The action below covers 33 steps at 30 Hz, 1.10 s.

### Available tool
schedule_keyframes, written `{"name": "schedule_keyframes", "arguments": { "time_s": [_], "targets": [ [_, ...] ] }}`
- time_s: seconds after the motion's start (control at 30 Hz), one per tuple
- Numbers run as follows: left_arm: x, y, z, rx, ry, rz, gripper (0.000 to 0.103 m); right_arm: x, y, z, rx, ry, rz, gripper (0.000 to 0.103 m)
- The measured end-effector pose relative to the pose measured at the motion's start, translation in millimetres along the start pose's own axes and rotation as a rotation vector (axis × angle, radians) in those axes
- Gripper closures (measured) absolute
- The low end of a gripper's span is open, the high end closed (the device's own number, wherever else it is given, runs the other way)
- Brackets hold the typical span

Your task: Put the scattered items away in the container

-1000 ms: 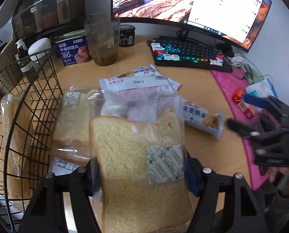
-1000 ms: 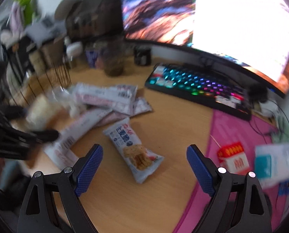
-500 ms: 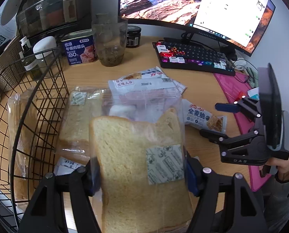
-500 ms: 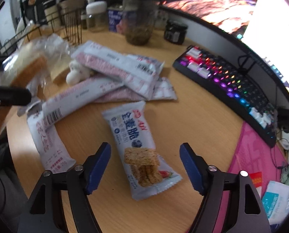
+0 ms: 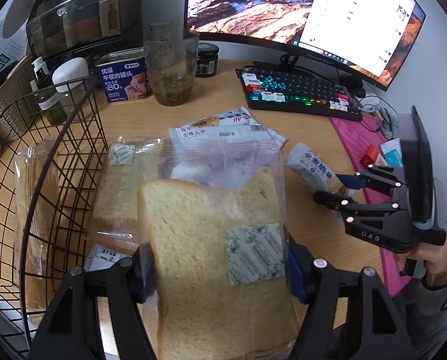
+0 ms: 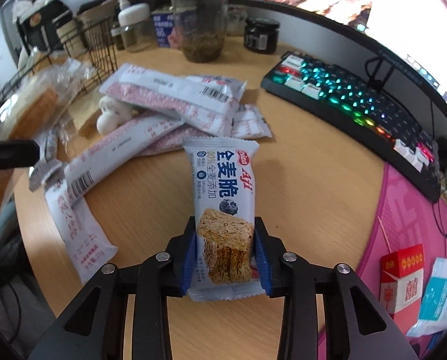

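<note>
Closing on a snack bar (image 6: 223,207), the right gripper (image 6: 225,258) has its blue fingers (image 6: 189,255) pressed against both sides of the wrapper's near end, while the bar's far end stretches away over the wooden worktop (image 6: 151,210). The left gripper (image 5: 217,267) is clamped on a clear bag of sliced bread (image 5: 211,240), one finger at each side, the slices standing upright between them. Just to its left stands a black wire basket (image 5: 55,156) with another bread bag (image 5: 28,195) leaning inside against the wire wall. Beyond the held bread, a second bread bag (image 5: 121,180) lies flat on the worktop beside the basket. Past that sits a loose heap of long white and pink packets (image 6: 169,102), some overlapping, with a small white lump (image 6: 109,114) at the heap's left edge. To the right lies a pink mat (image 6: 403,216) carrying a red box (image 6: 403,282). Farther back stand a glass jar (image 5: 171,66), a blue tin (image 5: 124,75) and a small dark jar (image 5: 207,60), then a lit keyboard (image 5: 298,93) in front of a wide monitor (image 5: 283,9).
</note>
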State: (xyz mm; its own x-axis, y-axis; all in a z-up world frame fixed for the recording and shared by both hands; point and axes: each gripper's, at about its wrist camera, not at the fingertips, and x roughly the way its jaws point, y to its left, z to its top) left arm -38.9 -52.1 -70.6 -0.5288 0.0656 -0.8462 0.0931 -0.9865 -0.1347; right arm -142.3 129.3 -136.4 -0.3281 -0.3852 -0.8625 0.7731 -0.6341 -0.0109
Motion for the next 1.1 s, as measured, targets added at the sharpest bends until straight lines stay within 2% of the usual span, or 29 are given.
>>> {"name": "schedule_keyframes", "arguments": {
  "time_s": [0.2, 0.4, 0.5, 0.73, 0.93, 1.1],
  "targets": [
    [-23, 3, 7, -0.006, -0.055, -0.017, 0.03, -31, 2, 7, 0.032, -0.074, -0.01, 0.067],
    [-67, 24, 16, -0.042, -0.15, -0.023, 0.03, -72, 23, 28, 0.044, -0.177, -0.008, 0.067],
    [-95, 48, 16, -0.08, -0.199, -0.019, 0.03, -94, 49, 47, 0.023, -0.24, 0.019, 0.067],
    [-152, 122, 5, -0.185, -0.291, 0.085, 0.03, -123, 137, 109, -0.109, -0.336, 0.125, 0.067],
    [-168, 188, -12, -0.287, -0.292, 0.18, 0.03, -101, 216, 162, -0.219, -0.316, 0.199, 0.067],
    [-154, 222, -22, -0.341, -0.243, 0.186, 0.03, -64, 259, 187, -0.238, -0.242, 0.244, 0.067]
  ]
}}
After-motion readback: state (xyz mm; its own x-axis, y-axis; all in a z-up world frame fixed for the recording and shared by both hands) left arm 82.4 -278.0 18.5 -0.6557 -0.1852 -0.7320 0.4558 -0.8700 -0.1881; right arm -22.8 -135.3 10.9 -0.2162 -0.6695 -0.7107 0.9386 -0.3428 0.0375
